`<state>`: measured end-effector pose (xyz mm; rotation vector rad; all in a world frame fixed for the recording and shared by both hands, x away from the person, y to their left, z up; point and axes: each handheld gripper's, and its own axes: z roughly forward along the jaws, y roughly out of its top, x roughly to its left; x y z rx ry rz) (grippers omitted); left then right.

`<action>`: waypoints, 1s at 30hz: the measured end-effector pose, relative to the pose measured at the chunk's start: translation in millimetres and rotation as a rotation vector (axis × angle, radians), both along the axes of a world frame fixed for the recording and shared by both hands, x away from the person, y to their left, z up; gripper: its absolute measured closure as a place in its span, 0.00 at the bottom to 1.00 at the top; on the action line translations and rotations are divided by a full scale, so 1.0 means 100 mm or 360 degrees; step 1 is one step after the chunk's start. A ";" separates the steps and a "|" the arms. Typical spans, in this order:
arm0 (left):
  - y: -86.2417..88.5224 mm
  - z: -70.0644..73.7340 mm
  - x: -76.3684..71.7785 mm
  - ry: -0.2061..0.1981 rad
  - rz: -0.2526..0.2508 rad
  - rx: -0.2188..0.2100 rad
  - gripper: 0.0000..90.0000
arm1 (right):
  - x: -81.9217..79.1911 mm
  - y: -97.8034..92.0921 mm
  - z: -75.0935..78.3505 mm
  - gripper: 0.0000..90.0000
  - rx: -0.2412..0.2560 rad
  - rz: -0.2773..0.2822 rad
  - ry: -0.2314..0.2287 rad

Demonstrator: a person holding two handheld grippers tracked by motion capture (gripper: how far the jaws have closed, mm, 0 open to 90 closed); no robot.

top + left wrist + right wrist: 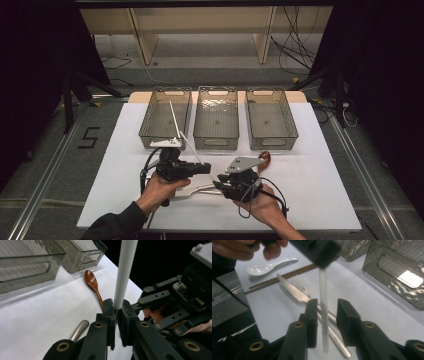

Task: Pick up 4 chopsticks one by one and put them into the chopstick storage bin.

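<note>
A white chopstick [123, 272] stands gripped in my left gripper [116, 306], whose jaws are shut on its lower part. From above, this chopstick [191, 148] slants up and left from the left gripper [207, 168]. My right gripper [327, 306] is open, and the same white chopstick [323, 315] hangs between its two jaws without touching them. In the high view the right gripper [218, 181] sits just right of the left one, jaw tips nearly meeting.
Three clear baskets [165, 92] [216, 91] [265, 92] line the back of the white table; a second white stick [174, 122] slants in the left one. A wooden spoon [92, 283], knife [294, 291], fork [299, 283], white ceramic spoon [262, 268] and brown chopsticks [279, 278] lie on the table.
</note>
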<state>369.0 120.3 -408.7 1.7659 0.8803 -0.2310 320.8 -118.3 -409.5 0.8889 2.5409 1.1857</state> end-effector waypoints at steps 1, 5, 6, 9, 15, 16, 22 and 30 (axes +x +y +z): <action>0.02 0.02 0.01 -0.0010 0.0016 0.0009 0.93 | 0.00 -0.03 0.01 0.75 0.0003 0.0010 0.0007; 0.13 0.09 0.09 -0.0019 0.0058 0.0015 0.93 | 0.03 -0.16 0.02 0.63 -0.0020 -0.0016 0.0042; 0.17 0.11 0.12 -0.0029 0.0062 0.0035 0.93 | 0.05 -0.19 0.02 0.60 -0.0033 -0.0026 0.0057; 0.26 0.17 0.18 -0.0069 0.0111 0.0103 0.93 | 0.08 -0.26 0.01 0.51 -0.0070 -0.0065 0.0088; 0.50 0.31 0.34 -0.0086 0.0201 0.0119 0.93 | 0.09 -0.37 0.01 0.43 -0.0084 -0.0127 0.0121; 0.54 0.33 0.37 -0.0090 0.0219 0.0114 0.93 | 0.09 -0.39 0.00 0.42 -0.0084 -0.0133 0.0127; 0.70 0.49 0.58 -0.0083 0.0312 0.0112 0.93 | 0.06 -0.45 0.01 0.41 -0.0079 -0.0156 0.0142; 0.90 0.66 0.87 -0.0085 0.0407 0.0187 0.93 | 0.03 -0.50 0.02 0.37 -0.0044 -0.0179 0.0139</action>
